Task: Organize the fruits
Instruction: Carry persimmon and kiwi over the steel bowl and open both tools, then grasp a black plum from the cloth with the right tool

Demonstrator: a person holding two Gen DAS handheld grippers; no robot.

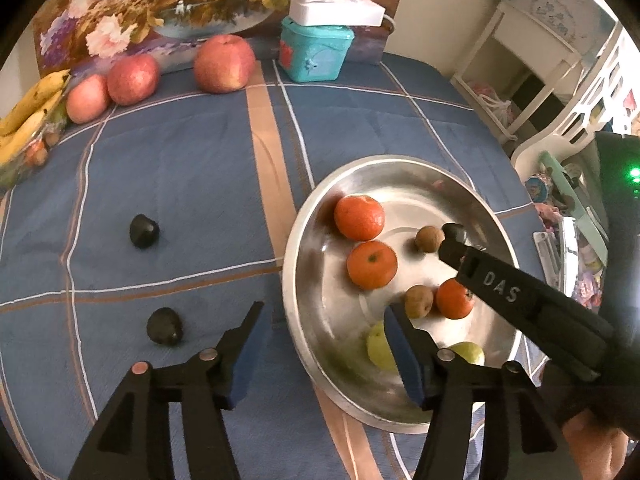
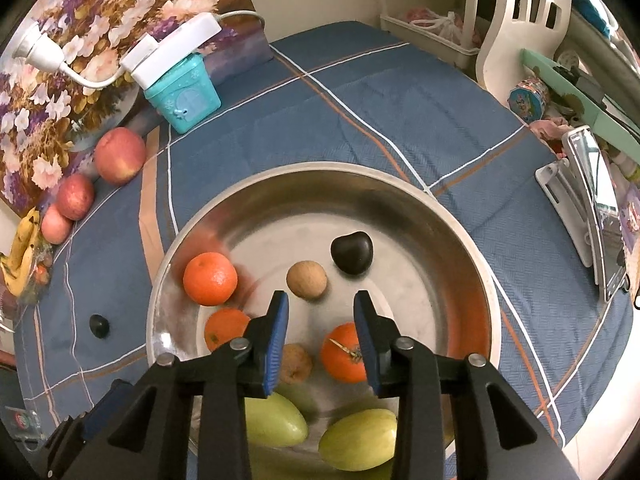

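Note:
A steel bowl on the blue checked cloth holds three tangerines, two brown round fruits, two green fruits and a dark fruit. My right gripper is open and empty above the bowl; its arm also shows in the left wrist view. My left gripper is open and empty, straddling the bowl's near-left rim. Two dark fruits lie on the cloth to the left.
Three apples and bananas lie along the back left by a flower painting. A teal box with a white power strip stands behind. A phone on a stand and a white chair are to the right.

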